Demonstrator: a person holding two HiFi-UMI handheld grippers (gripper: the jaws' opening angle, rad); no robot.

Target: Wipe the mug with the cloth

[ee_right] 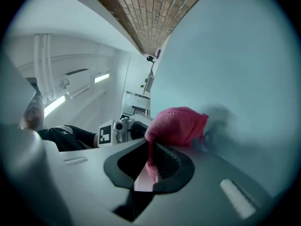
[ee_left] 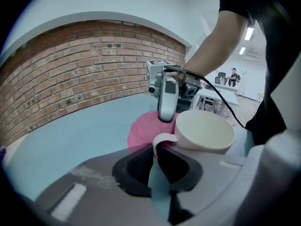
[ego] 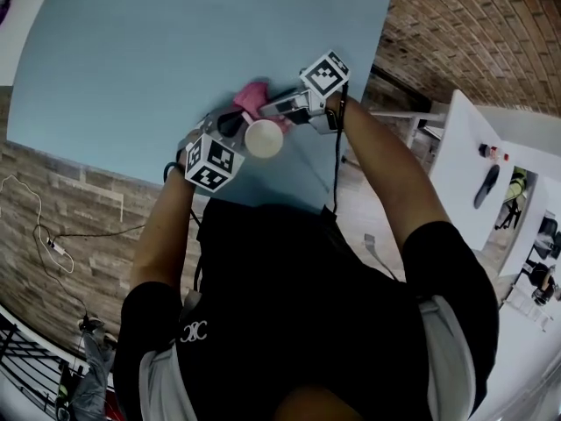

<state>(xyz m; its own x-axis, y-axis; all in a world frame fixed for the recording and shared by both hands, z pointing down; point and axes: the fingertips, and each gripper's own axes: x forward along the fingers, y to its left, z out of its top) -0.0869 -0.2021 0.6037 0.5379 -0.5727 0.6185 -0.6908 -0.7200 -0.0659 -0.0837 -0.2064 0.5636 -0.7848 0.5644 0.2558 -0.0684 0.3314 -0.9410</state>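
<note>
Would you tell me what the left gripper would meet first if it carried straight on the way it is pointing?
Likely the pink cloth, pinched in the right gripper just beyond the mug whose handle the left gripper holds. Depth is hard to judge, and mug and cloth may touch now.

- The person wears a black short-sleeved T-shirt (ego: 298, 296) with a small white logo (ego: 193, 331) near one shoulder.
- Pale grey panels (ego: 449, 349) show at both sides of the shirt; what they are cannot be told.
- The left gripper (ee_left: 154, 160) has a smooth grey moulded shell, a dark oval recess and black ridged pads (ee_left: 140, 161).
- The right gripper (ee_right: 151, 163) has the same grey shell, with a pale rectangular label (ee_right: 237, 197) on it.
- The left marker cube (ego: 213, 163) and the right marker cube (ego: 325, 74) are white with black square patterns.
- A thin black cable (ego: 336, 169) runs from the right gripper along the forearm.
</note>
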